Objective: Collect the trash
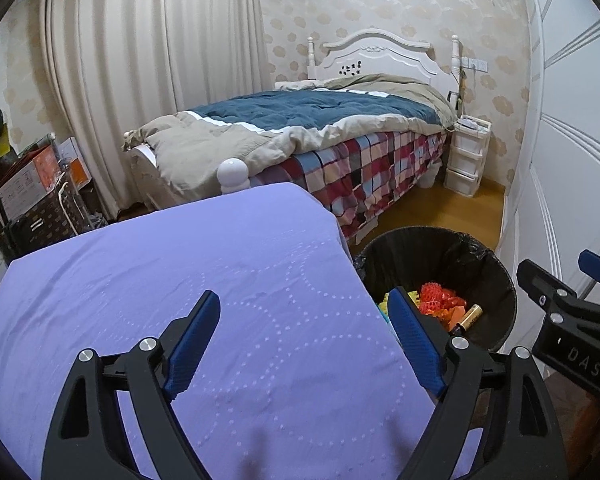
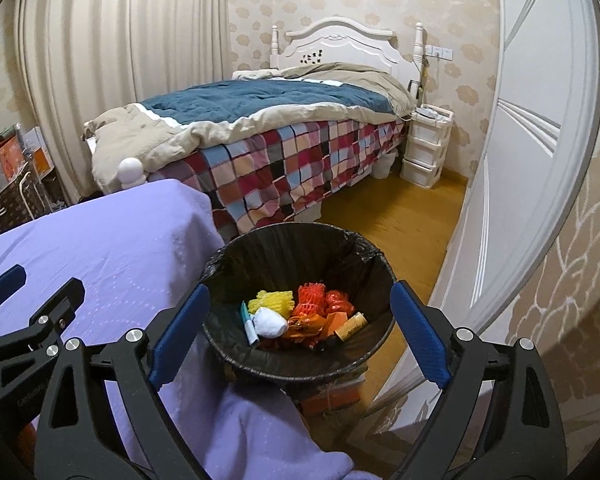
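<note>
Battery point(image 2: 352, 326) lies flat, pointing upper right, in bin point(image 2: 300, 364).

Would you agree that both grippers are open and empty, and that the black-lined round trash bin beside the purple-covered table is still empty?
Not quite: the black-lined round trash bin is not empty. The right wrist view shows trash in it, including yellow and red foam nets and a white wad. The left gripper and right gripper are indeed open and empty, beside the purple-covered table.

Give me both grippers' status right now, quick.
Left gripper: open, nothing held, over the purple cloth.
Right gripper: open, nothing held, above the black trash bin.
</note>
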{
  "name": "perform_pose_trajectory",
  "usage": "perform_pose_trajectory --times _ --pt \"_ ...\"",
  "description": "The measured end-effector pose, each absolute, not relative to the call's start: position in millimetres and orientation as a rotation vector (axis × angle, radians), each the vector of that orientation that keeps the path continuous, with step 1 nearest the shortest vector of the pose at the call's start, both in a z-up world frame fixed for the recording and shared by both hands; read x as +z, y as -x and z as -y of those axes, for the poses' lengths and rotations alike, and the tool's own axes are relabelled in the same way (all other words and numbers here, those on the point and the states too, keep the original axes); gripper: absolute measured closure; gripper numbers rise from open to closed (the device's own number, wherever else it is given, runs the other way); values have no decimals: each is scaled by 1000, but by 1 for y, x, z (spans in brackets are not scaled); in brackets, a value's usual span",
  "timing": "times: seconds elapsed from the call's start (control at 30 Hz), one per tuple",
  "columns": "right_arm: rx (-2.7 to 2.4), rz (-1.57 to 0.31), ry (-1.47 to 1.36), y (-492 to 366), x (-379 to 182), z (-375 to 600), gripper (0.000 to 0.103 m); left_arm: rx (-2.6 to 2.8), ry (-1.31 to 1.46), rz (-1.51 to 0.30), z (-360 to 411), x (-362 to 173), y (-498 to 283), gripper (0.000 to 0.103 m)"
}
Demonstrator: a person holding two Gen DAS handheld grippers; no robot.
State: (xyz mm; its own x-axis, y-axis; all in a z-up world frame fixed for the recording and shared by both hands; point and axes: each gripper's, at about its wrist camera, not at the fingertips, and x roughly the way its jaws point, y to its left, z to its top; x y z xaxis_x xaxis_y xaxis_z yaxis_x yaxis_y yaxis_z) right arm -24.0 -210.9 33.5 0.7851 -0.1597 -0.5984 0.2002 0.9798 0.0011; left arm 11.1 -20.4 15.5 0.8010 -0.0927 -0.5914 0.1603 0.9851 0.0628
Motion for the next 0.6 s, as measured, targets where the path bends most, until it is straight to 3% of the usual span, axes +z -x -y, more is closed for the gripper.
perform_pose_trajectory --times 0.6 --pt "-179 -615 -48 34 43 203 13 -128 -102 -623 15 15 -5 20"
